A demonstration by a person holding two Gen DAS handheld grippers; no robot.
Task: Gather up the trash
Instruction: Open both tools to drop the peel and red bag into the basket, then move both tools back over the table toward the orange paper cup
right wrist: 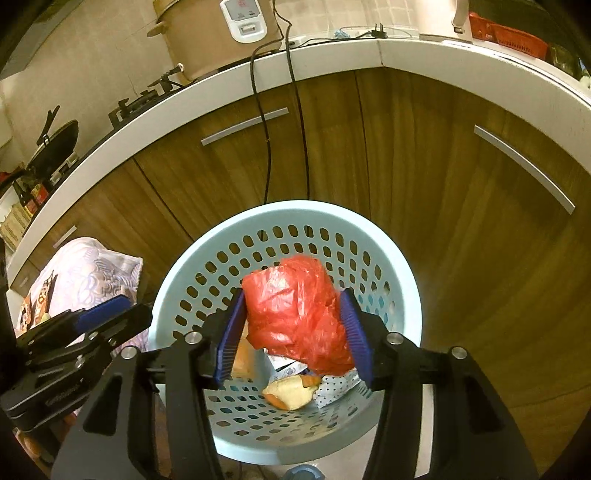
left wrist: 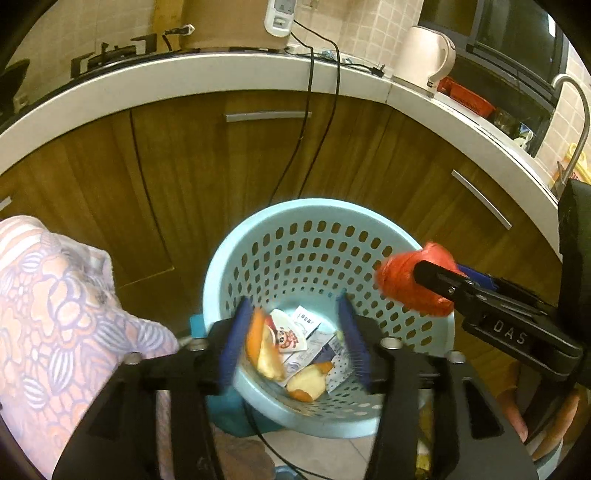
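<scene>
A light blue perforated basket [left wrist: 291, 206] [right wrist: 280, 210] stands on the floor in front of wooden cabinets. My left gripper [left wrist: 295, 332] hangs open over it, and a strip of orange peel [left wrist: 258, 350] lies loose against its left pad. Peel pieces [left wrist: 306, 386] and paper wrappers [left wrist: 295, 332] lie on the basket's bottom. My right gripper [right wrist: 293, 328] is over the basket, shut on a crumpled red plastic bag [right wrist: 295, 314] that fills the gap and touches both pads. From the left wrist view the red bag [left wrist: 399, 273] and right gripper [left wrist: 424, 284] sit above the basket's right rim.
Wooden cabinet doors [left wrist: 258, 155] with metal handles stand right behind the basket, under a white counter [left wrist: 221, 70]. Two black cables [left wrist: 306, 129] hang down toward the basket. A patterned cloth [left wrist: 55, 314] covers something at left. On the counter are a kettle [left wrist: 424, 55] and a rice cooker [right wrist: 221, 33].
</scene>
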